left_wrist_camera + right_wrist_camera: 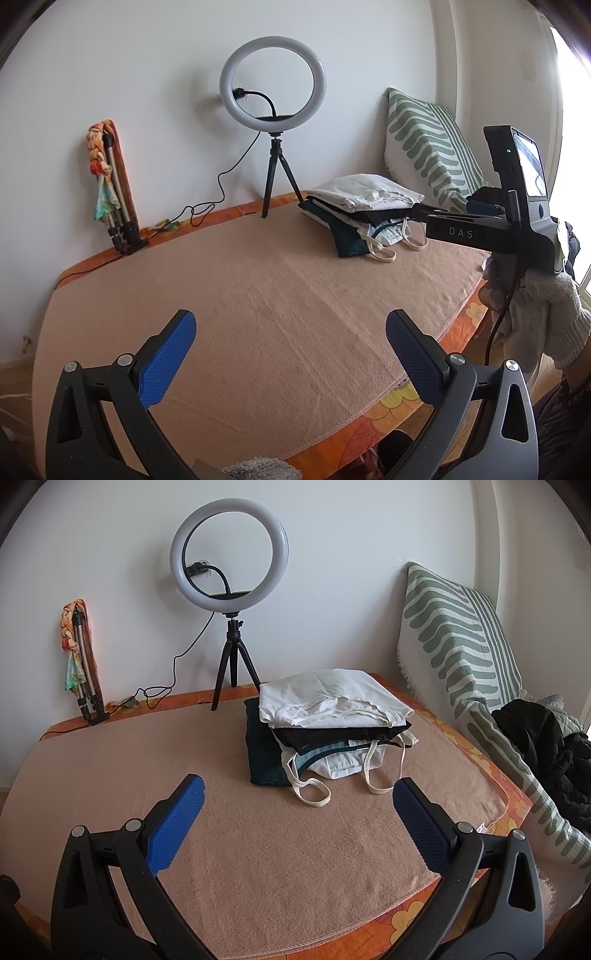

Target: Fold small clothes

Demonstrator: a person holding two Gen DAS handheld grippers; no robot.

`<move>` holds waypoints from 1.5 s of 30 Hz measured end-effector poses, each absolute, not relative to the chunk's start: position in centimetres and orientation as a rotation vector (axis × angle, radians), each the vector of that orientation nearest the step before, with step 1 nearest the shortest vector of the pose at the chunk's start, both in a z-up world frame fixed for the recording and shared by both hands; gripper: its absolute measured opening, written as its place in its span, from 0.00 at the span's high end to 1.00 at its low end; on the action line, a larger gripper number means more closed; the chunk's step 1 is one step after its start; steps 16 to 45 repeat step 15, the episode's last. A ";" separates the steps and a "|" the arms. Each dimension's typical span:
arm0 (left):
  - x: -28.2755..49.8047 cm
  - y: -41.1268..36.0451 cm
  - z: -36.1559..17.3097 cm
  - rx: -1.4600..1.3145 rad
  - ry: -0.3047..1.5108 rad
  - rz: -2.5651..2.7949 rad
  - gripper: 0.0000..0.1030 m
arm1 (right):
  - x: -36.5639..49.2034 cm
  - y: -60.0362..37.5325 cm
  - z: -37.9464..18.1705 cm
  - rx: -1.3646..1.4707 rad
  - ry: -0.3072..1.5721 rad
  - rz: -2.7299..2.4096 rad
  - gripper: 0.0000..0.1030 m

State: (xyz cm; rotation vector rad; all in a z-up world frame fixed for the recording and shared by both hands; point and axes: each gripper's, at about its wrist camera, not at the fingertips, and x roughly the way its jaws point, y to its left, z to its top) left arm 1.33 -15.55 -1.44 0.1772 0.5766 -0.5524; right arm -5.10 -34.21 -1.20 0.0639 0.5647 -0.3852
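reading "das" in pale capitals on the black body of the right gripper [421,210], seen side-on from the left wrist view; no other legible text, its small screen is too blurred to read. left gripper [291,356] jaws spread wide, empty, hovering over the bare peach blanket [258,288]. right gripper jaws also wide apart in its own view, holding nothing, held in a white-gloved hand [546,314]. stack of folded clothes [328,720] sits on the blanket's far right part: white top piece, black under it, dark green at the bottom, cream straps trailing toward the camera. ring light [229,552] on a tripod stands just behind the stack by the wall. folded tripod [83,664] leans on the wall far left. green striped cushion [458,642] and dark jacket [546,749] at right.
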 end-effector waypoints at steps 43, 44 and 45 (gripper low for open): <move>1.5 -15.1 -1.4 0.169 0.569 -0.540 0.01 | -4.5 -33.9 -1.2 0.060 0.570 -0.374 0.00; 1.5 -15.1 -1.4 0.169 0.569 -0.540 0.01 | -4.5 -33.9 -1.2 0.060 0.570 -0.374 0.00; 1.5 -15.1 -1.4 0.169 0.569 -0.540 0.01 | -4.5 -33.9 -1.2 0.060 0.570 -0.374 0.00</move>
